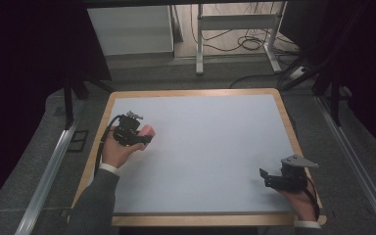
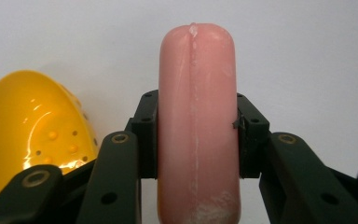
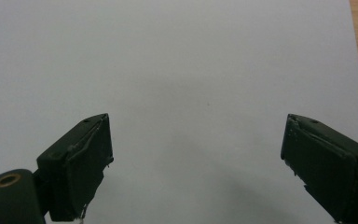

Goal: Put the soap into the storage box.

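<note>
A pink sausage-shaped piece (image 2: 196, 93) stands upright between the jaws of my left gripper (image 2: 197, 126), whose pads press on both its sides. In the high view the left gripper (image 1: 146, 137) hovers over the left part of the white mat, and the pink piece (image 1: 150, 129) pokes out at its tip. Beside it, at the left of the left gripper view, is a yellow perforated scoop (image 2: 32, 121). My right gripper (image 1: 263, 177) rests near the front right corner of the mat. Its jaws (image 3: 196, 140) stand wide apart over bare white surface.
The white mat (image 1: 205, 142) covers a table with a wooden rim (image 1: 293, 142). Metal rails run along both sides on the floor. Behind the table stand a white desk frame (image 1: 235, 24) and loose cables (image 1: 249, 44).
</note>
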Demonstrator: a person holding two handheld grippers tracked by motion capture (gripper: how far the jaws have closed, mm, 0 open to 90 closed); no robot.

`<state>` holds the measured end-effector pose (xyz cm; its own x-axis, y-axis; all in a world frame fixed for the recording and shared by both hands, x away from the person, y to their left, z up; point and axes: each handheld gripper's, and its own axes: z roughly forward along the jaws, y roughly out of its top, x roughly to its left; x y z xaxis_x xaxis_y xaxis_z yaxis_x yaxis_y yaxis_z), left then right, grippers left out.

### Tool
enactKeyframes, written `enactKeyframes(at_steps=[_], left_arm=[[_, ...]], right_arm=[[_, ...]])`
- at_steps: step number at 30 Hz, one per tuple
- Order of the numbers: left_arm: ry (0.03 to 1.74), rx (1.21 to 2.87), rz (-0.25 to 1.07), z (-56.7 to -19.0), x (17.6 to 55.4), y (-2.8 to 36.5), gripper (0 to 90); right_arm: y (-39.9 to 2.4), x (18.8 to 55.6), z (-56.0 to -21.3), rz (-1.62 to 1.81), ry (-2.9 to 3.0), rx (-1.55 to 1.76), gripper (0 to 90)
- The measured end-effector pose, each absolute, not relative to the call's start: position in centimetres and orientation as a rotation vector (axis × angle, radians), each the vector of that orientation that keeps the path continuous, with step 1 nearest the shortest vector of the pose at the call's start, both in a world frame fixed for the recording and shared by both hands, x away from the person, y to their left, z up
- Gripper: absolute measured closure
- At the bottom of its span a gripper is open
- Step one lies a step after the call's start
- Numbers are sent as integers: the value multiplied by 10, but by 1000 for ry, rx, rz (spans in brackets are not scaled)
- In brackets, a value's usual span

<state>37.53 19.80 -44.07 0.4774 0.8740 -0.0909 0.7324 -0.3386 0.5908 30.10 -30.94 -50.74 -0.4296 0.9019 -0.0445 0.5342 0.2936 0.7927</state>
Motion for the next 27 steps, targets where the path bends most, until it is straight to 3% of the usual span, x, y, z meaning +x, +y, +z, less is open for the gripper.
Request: enactKeyframes(at_steps=[27], left_arm=[[1424,2081,353,-439,379,241,603]], right_arm=[[-312,301,-508,982,2066,1297,86]])
